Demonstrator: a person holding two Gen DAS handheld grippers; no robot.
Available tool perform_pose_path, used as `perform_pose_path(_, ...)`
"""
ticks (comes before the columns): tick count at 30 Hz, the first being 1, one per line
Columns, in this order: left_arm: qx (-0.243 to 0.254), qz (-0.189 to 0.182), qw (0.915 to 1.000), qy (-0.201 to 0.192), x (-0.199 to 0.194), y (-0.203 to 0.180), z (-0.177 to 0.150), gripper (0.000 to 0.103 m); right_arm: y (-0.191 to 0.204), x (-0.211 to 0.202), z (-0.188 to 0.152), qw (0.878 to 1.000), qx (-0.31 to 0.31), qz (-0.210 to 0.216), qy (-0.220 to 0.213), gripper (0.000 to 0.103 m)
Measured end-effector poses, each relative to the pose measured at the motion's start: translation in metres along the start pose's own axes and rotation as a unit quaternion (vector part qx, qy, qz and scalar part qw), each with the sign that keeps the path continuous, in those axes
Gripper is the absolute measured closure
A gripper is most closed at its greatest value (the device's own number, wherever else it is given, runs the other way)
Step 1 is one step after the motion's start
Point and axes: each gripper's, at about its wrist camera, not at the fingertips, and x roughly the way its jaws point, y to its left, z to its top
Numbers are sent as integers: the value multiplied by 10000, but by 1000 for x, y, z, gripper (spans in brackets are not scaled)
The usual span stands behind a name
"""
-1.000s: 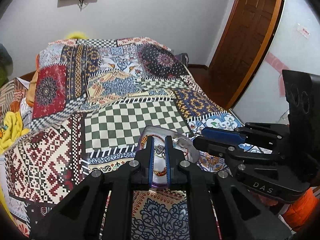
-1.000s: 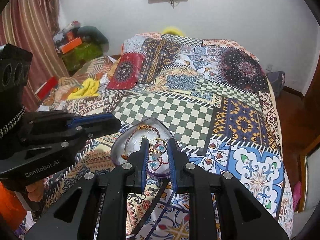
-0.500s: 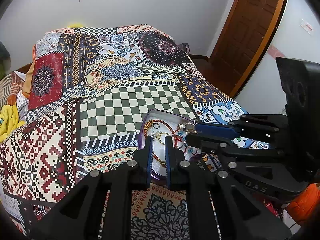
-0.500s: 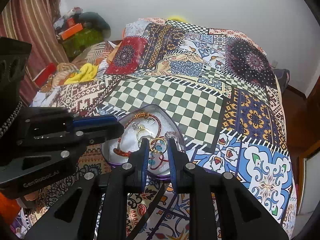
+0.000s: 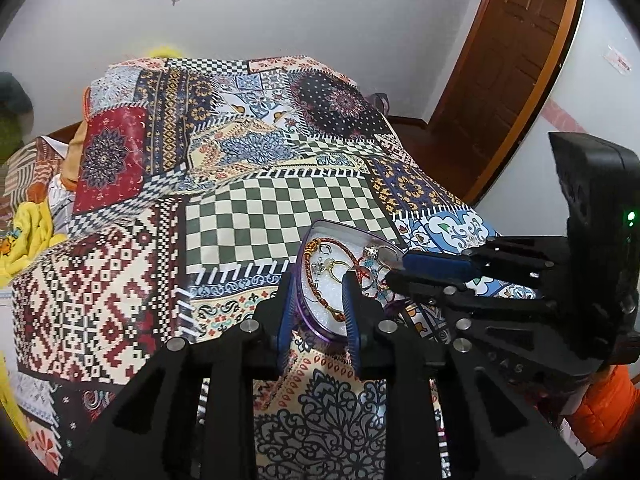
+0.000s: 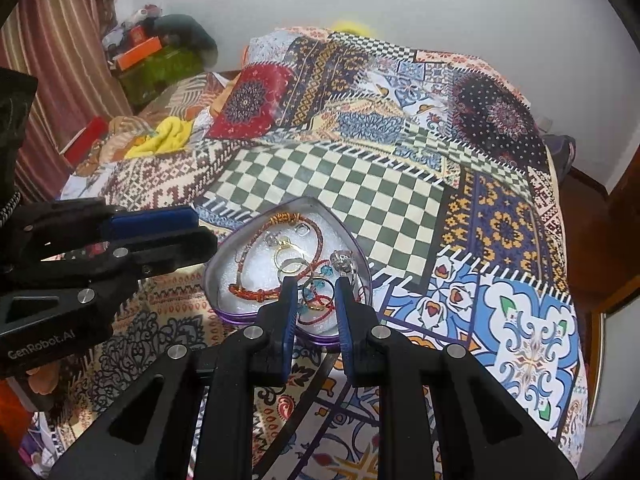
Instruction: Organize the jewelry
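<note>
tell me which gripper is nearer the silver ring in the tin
Right. The right gripper has its fingertips over the tin's near edge, just short of the silver ring. The left gripper, jaws opening, straddles the tin's rim on the opposite side from the ring.

1. The left tool points forward and downward, its two black fingers with blue pads set a little apart; the jaws are opening.
2. The right tool also points forward and downward, its blue pads a narrow gap apart, with nothing pressed between them.
3. In the left wrist view the right tool reaches in from the right side; in the right wrist view the left tool reaches in from the left.
4. The two tools sit close together, tips near each other.
</note>
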Motion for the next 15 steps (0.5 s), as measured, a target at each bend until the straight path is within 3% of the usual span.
perform_pose_path(8, 141, 167, 9988, -430, -49, -12, 4, 81, 9, -53, 6, 9986, 47, -135, -511, 86)
perform_pose_path(15, 426, 374, 9899, -1296, -129, -40, 9, 81, 30, -138, 7, 9881, 34, -279, -1513, 86)
